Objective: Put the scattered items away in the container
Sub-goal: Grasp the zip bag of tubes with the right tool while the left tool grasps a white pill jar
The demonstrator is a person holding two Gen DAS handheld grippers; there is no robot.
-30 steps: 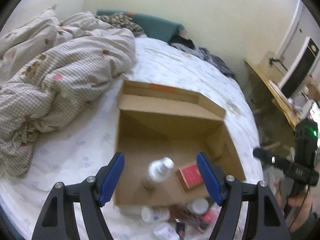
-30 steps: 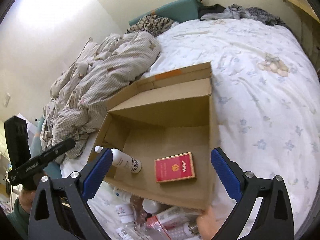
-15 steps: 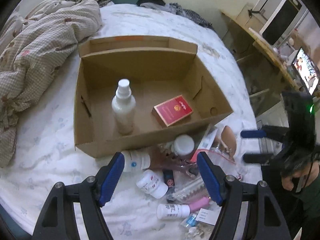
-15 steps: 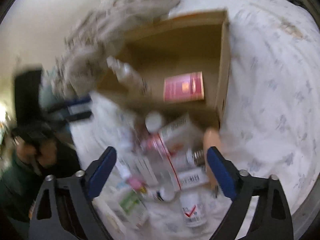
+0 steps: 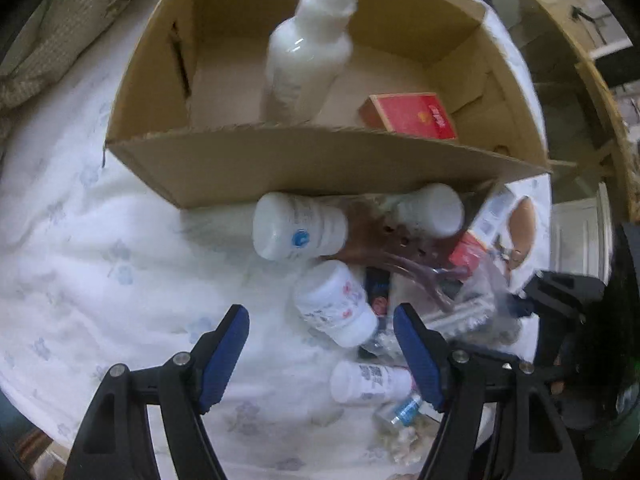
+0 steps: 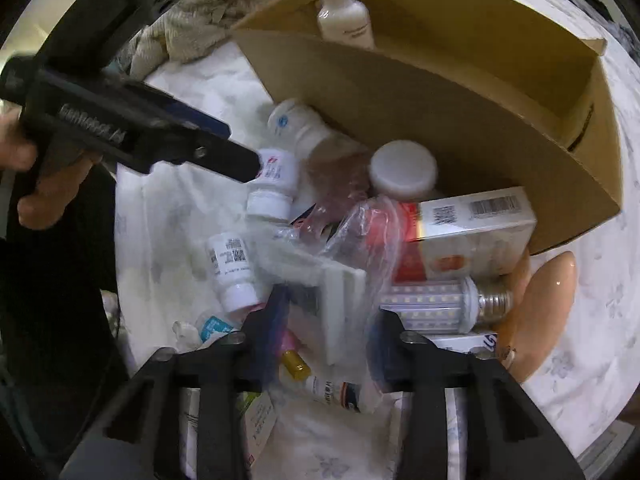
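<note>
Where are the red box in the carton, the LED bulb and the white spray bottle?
red box [image 5: 416, 114]: left wrist view, on its red top face.
LED bulb [image 6: 430, 307]: right wrist view, on its LED-studded body.
white spray bottle [image 5: 304, 56]: left wrist view, on its body.

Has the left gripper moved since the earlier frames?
Yes. The left gripper came down and back from over the cardboard box to the scattered bottles before it.

Brown cardboard box [image 5: 320, 160], white spray bottle [image 5: 308, 52], red packet [image 5: 412, 114], floral white sheet [image 5: 100, 264]

Cardboard box [image 6: 460, 120] wall hides the spray bottle's [image 6: 344, 16] lower half; right gripper's [image 6: 326, 332] blue pads smear into blur below it.
</note>
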